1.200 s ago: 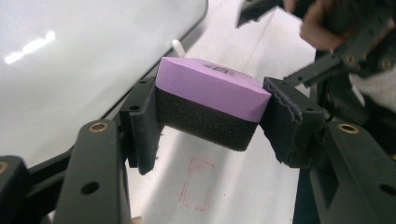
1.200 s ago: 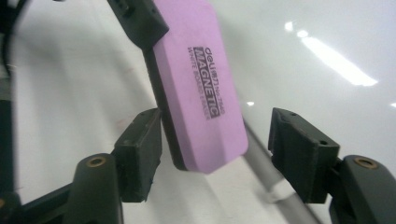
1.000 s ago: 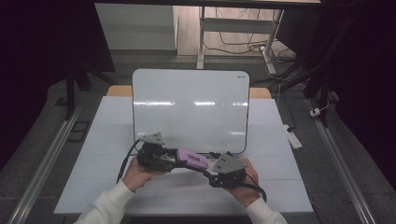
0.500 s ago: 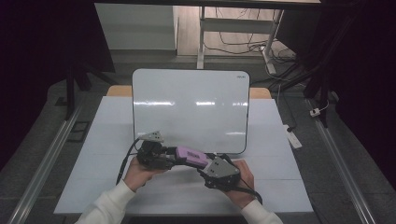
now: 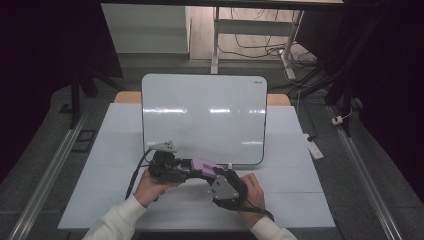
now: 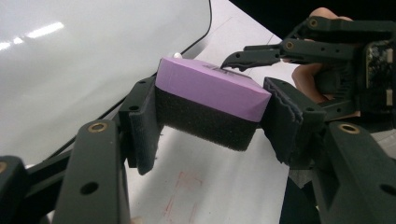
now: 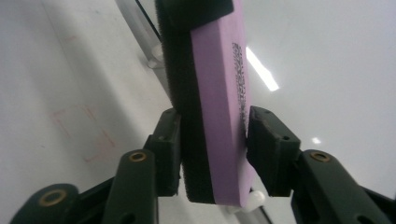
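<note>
In the high view the hands cover most of the whiteboard eraser (image 5: pixel 204 166), which sits just in front of the whiteboard (image 5: pixel 202 117), above the counter (image 5: pixel 295 200). The right tongs (image 5: pixel 216 176) have come closer to the left tongs (image 5: pixel 187 171) than before. In the left gripper view the left tongs (image 6: pixel 212 114) are clamped on the eraser's (image 6: pixel 210 88) ends. In the right gripper view the right tongs (image 7: pixel 212 144), whose jaws have just been closing, press both of the eraser's (image 7: pixel 219 84) faces; its far end is cut off.
</note>
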The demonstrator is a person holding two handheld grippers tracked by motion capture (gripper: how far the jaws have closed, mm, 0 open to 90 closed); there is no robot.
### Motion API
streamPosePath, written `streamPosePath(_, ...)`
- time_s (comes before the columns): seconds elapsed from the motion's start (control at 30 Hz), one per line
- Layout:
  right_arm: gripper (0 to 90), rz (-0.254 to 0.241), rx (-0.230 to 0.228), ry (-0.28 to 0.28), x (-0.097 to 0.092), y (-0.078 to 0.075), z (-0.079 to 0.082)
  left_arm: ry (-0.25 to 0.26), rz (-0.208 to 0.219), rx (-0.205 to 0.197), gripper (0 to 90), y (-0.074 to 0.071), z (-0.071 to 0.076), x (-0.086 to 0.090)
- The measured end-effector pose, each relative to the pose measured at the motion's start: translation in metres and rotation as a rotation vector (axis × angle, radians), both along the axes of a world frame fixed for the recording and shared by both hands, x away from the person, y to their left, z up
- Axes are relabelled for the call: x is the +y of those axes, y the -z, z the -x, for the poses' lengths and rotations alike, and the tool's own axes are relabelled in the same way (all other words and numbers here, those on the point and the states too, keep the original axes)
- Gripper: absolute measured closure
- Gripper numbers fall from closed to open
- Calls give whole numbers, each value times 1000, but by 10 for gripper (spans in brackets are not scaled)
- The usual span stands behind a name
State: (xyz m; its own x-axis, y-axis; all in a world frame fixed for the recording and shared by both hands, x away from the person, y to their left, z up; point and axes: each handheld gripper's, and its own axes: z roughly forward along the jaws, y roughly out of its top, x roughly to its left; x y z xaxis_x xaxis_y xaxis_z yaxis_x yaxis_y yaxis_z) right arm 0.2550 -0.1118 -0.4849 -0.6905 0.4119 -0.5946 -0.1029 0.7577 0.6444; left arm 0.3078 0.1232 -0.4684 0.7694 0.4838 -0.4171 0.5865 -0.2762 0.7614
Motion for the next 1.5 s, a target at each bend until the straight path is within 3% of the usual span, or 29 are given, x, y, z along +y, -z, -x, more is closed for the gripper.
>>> streamPosePath(0.17,627,6,-27,-7,0,0,2,-7,27,-5,397,0,0,1)
streamPosePath(0.27,635,-16,-24,14,-3,-3,0,-22,26,-24,317,-2,1,4)
streamPosePath(0.33,638,-62,0,44,-8,-7,-4,-39,28,-44,295,-4,4,7)
streamPosePath(0.43,638,-141,40,135,-23,-14,-16,-53,6,-80,279,-6,9,14)
streamPosePath(0.57,637,-263,105,306,-50,-25,-36,-84,-52,-131,270,-6,21,27)
streamPosePath(0.7,637,-297,104,423,-70,-33,-50,-106,-73,-141,268,-4,31,43)
streamPosePath(0.83,637,-317,129,494,-81,-35,-62,-134,-105,-152,263,-1,41,59)
streamPosePath(1.0,635,-327,155,541,-85,-29,-74,-188,-119,-153,265,6,55,83)
streamPosePath(1.17,626,-319,138,546,-81,-28,-76,-237,-132,-137,266,17,65,104)
streamPosePath(1.5,529,-355,166,515,-85,-28,-79,-278,-147,-113,267,30,68,120)
